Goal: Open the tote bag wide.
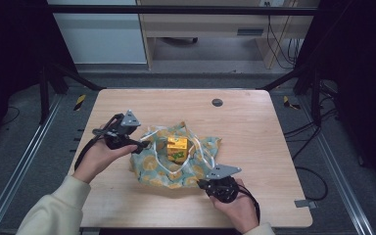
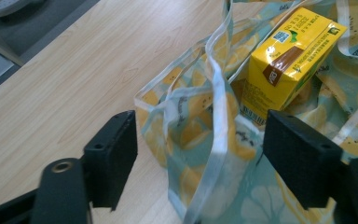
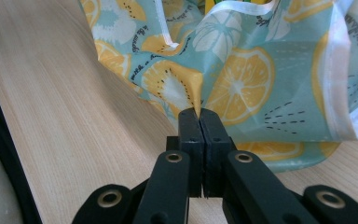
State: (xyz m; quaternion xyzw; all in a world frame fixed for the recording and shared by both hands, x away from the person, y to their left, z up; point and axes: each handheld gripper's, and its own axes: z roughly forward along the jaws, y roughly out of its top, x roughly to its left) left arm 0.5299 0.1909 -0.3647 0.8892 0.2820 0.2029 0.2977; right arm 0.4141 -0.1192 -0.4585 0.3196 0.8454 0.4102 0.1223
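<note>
Wooden table [image 1: 254,127] carries a lemon-print bag [image 1: 176,166] with a yellow carton [image 1: 176,148] on it. Right gripper [image 3: 199,114] is clenched, pinching a fold of bag fabric. Left gripper [image 2: 200,135] stands wide apart, the bag's edge and white strap [image 2: 216,107] between its fingers, carton just beyond.

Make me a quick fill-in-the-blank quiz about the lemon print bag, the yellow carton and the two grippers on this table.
1. The right gripper is ____ on a fold of the lemon-print bag.
2. The left gripper has its jaws ____ around the bag's rim.
3. The yellow carton sits on top of the ____.
4. The bag lies on a ____ table.

Missing words: shut; open; bag; wooden
</note>
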